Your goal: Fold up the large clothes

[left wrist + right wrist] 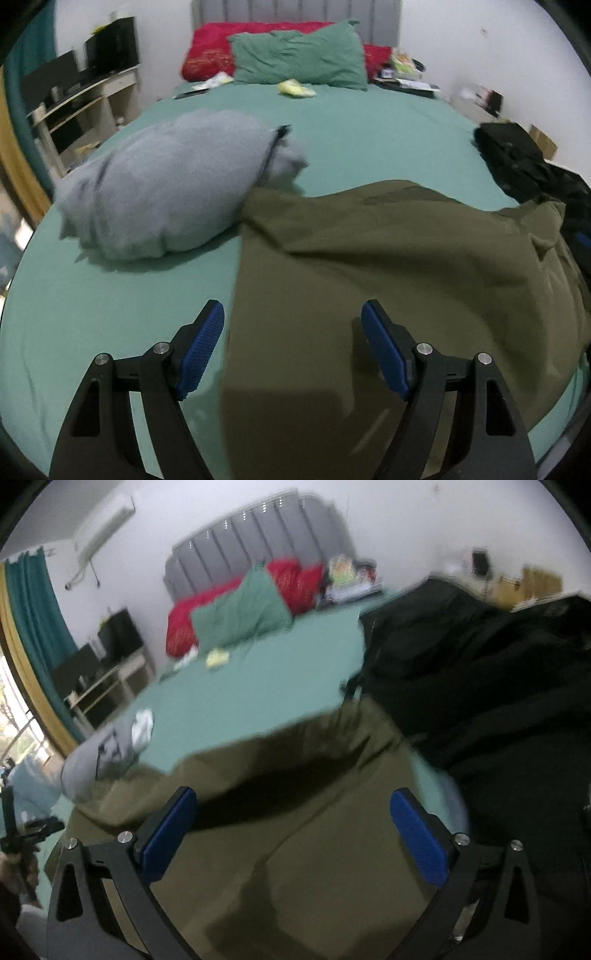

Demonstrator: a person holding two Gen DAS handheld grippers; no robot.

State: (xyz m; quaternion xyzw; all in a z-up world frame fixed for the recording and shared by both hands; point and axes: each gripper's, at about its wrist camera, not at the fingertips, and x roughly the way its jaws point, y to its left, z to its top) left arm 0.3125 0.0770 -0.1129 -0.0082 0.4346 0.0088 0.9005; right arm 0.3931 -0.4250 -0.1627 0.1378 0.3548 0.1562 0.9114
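An olive garment (388, 258) lies spread on the near part of a bed (351, 136) covered with a green sheet, one part of it folded back over the rest so that a soft crease runs across its width. The left gripper (291, 321) hangs over the garment's left edge with its jaws spread wide and nothing between the blue pads (201, 350); one pad sits above bare sheet, the other above the olive cloth. The right gripper (293, 812) is likewise spread wide and empty, both pads over the olive garment (295, 849) (this view is blurred, so finer folds cannot be made out). Just left of the garment, touching its far corner, sits a grey bundle (162, 184) with a dark zip along one side. A black heap (524, 162) of cloth lies at the garment's right, along the bed's edge, and fills much of the right wrist view. Farther up the bed a green pillow (299, 59) leans on red pillows (210, 48) before a grey headboard (258, 531). A low shelf unit (81, 96) stands by the wall to the left.
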